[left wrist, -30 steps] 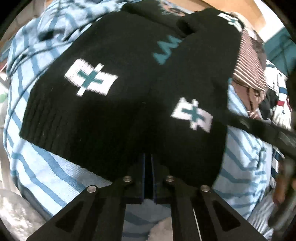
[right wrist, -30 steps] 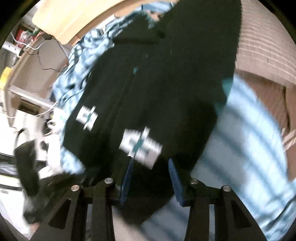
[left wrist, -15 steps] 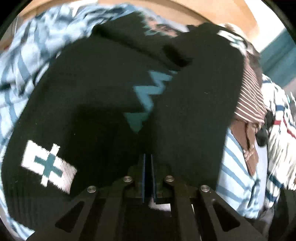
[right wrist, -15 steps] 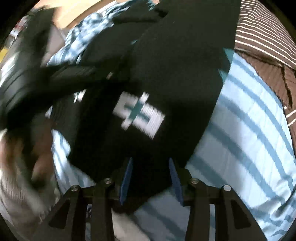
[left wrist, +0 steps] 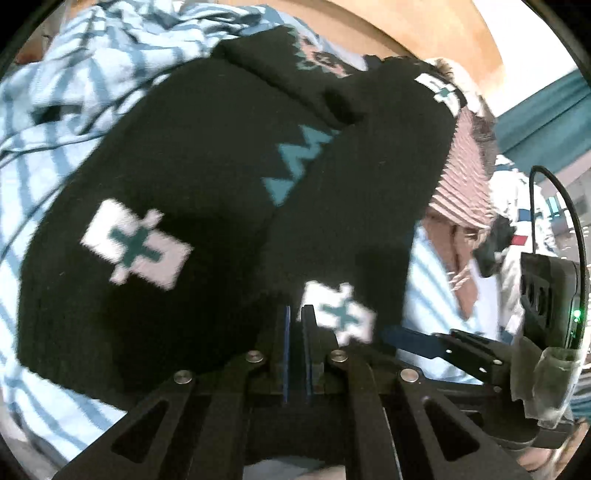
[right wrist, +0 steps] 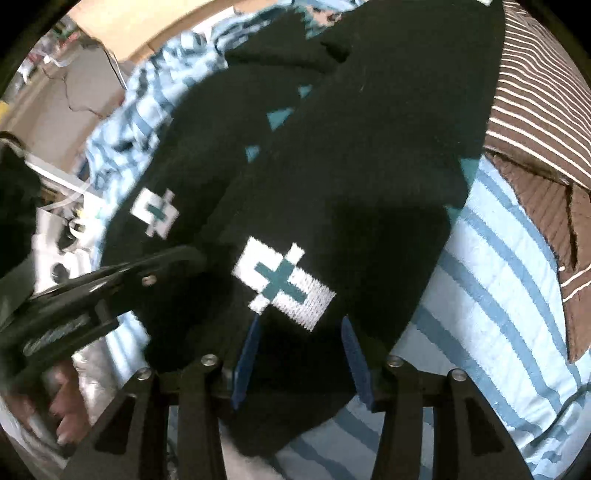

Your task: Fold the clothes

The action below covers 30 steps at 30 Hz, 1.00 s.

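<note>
A black knit sweater [left wrist: 207, 177] with white and teal cross motifs lies folded on a blue-and-white striped cloth [left wrist: 74, 110]; it also fills the right wrist view [right wrist: 351, 166]. My left gripper [left wrist: 295, 317] has its jaws almost together at the sweater's near hem; whether cloth is pinched between them is hidden. My right gripper [right wrist: 299, 332] is open, its blue pads either side of the sweater's near edge. It shows at the right of the left wrist view [left wrist: 391, 336]. The left gripper shows at the left of the right wrist view [right wrist: 177, 258].
A brown-and-white striped garment [right wrist: 535, 110] lies to the right of the sweater, also in the left wrist view [left wrist: 465, 177]. A white patterned garment [left wrist: 517, 206] lies further right. Wooden board [left wrist: 424, 26] behind. Cables and clutter [right wrist: 66, 206] at left.
The left gripper drew back toward the sweater's near hem after moving over it. The right gripper stayed open at the hem, and the left gripper swung away from in front of it.
</note>
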### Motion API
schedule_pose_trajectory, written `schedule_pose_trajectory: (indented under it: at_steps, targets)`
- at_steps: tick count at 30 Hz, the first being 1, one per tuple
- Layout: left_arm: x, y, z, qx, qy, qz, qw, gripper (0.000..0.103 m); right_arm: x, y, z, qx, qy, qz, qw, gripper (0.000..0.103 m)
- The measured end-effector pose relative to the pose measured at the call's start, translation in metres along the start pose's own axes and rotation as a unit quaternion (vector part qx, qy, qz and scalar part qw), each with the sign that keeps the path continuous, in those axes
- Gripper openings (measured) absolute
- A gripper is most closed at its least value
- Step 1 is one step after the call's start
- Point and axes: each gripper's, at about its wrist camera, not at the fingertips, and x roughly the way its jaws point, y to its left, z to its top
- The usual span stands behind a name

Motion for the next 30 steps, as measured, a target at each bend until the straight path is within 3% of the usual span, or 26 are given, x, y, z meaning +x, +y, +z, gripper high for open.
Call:
schedule_pose_trajectory:
  at_steps: [1, 2, 6, 11, 17, 19, 21, 24, 26, 30]
  targets:
    - [0.004, 0.004, -0.001, -0.004, 0.000, 0.028, 0.9996, 0.008, 0.006, 0.003, -0.002, -0.001, 0.007, -0.004, 1.000, 0.052]
    - [0.007, 0.009, -0.002, -0.013, 0.000, 0.033, 0.9994, 0.008, 0.010, 0.007, -0.004, -0.006, 0.011, -0.011, 1.000, 0.052]
    - [0.000, 0.020, -0.007, -0.046, -0.004, 0.012, 0.9988, 0.008, 0.011, 0.029, -0.022, -0.057, 0.028, -0.033, 0.997, 0.059]
    - [-0.019, 0.026, -0.015, -0.056, -0.002, -0.025, 0.9981, 0.008, 0.006, 0.046, -0.044, -0.091, 0.045, 0.008, 0.995, 0.058]
    - [-0.020, 0.059, -0.028, -0.127, 0.028, -0.016, 0.9914, 0.008, 0.013, 0.044, -0.049, -0.094, 0.062, 0.002, 0.994, 0.059]
    - [-0.029, 0.068, -0.029, -0.146, 0.016, -0.019, 0.9891, 0.008, 0.010, 0.040, -0.046, -0.088, 0.061, 0.012, 0.994, 0.059]
    - [-0.040, 0.077, -0.028, -0.161, -0.002, -0.020, 0.9868, 0.012, 0.006, 0.036, -0.040, -0.081, 0.060, 0.016, 0.995, 0.059]
    - [-0.056, 0.088, -0.025, -0.177, -0.031, -0.016, 0.9836, 0.037, -0.002, 0.031, -0.025, -0.070, 0.053, 0.011, 0.996, 0.059]
    - [-0.066, 0.087, -0.014, -0.167, -0.055, 0.005, 0.9845, 0.054, -0.008, 0.031, -0.013, -0.068, 0.044, 0.009, 0.997, 0.059]
    - [-0.076, 0.083, 0.004, -0.134, -0.089, 0.054, 0.9855, 0.054, -0.021, 0.031, 0.020, -0.059, 0.019, -0.007, 0.998, 0.061]
